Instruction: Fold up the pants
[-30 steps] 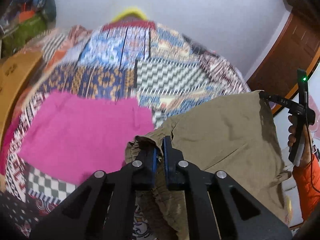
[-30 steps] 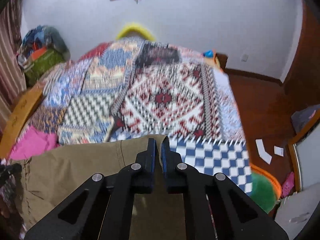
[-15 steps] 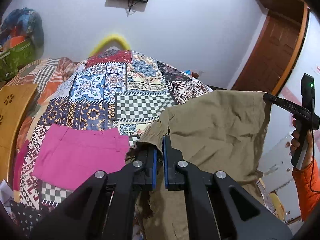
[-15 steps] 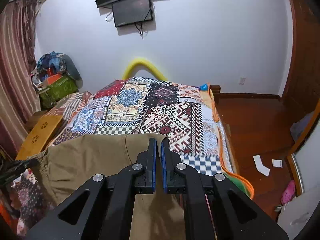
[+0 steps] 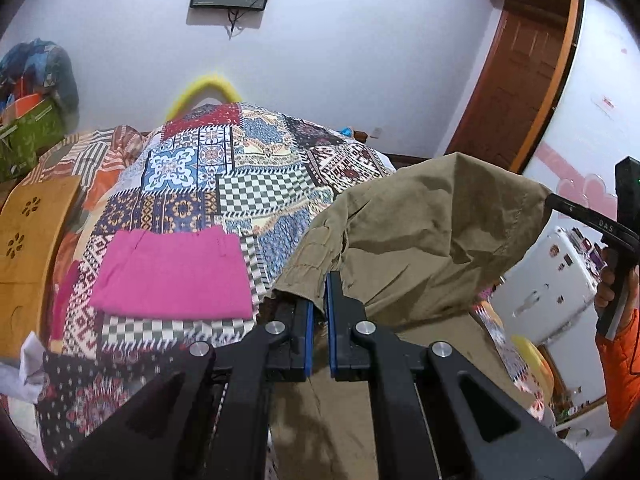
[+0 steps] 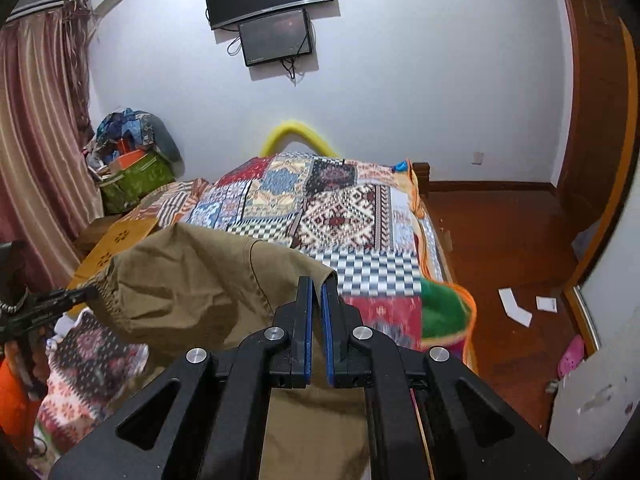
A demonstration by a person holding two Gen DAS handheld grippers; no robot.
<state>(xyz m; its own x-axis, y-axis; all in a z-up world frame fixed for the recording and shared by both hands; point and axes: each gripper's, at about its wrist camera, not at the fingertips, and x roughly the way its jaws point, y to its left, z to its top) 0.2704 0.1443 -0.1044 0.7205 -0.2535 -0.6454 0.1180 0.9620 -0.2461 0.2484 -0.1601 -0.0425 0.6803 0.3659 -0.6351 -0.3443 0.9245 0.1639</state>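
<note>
Hanging khaki pants (image 5: 432,236), lower legs cut off; both grippers' jaws clamping waistband corners.

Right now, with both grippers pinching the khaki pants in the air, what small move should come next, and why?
Probably lower both toward the bed: the left gripper and right gripper each clamp an edge of the khaki pants, which hang off the quilt beside the folded pink garment.

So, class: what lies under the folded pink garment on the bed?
The pink garment lies flat on the patchwork bedspread, whose patterned squares show around it. The part directly beneath is covered, so anything there cannot be seen.
</note>
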